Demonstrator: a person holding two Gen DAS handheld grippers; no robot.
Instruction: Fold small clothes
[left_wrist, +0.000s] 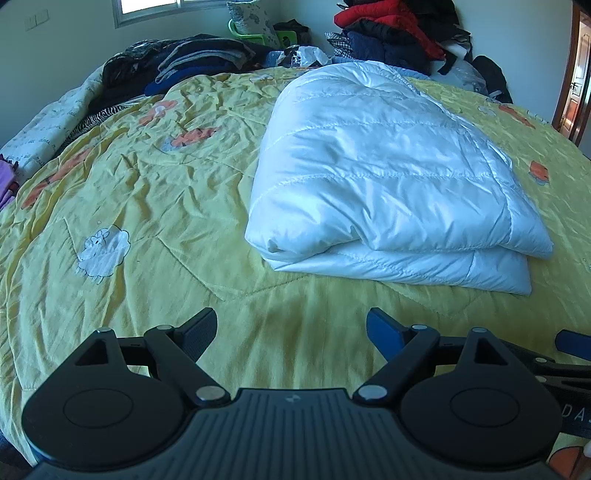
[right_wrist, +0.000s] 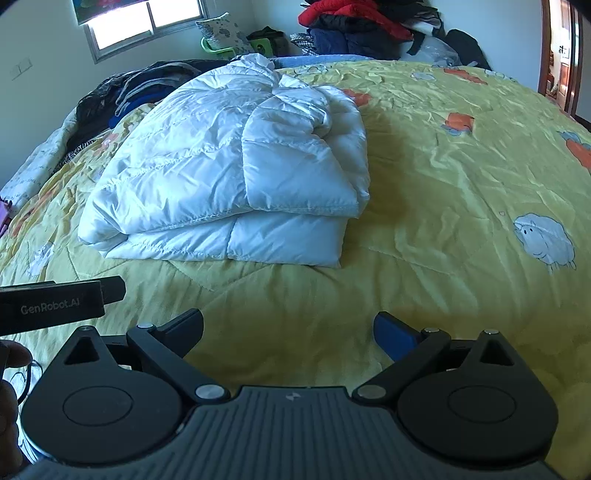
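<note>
White puffer jacket (left_wrist: 388, 177) folded on yellow bedspread (left_wrist: 147, 206); both hand-held grippers (left_wrist: 291, 332) (right_wrist: 288, 332) spread, empty. Judgement: press bulging top layer flat.

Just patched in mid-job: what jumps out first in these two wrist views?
A puffy white quilted jacket, folded into a thick bundle, lies in the middle of the crumpled yellow bedspread with sheep and orange patches. Both the left tongs and the right tongs stand open and empty, short of it. A heap of red and dark clothes sits behind the bed.

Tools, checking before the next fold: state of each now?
Left tool: open, empty.
Right tool: open, empty, short of the folded white quilted jacket.
</note>
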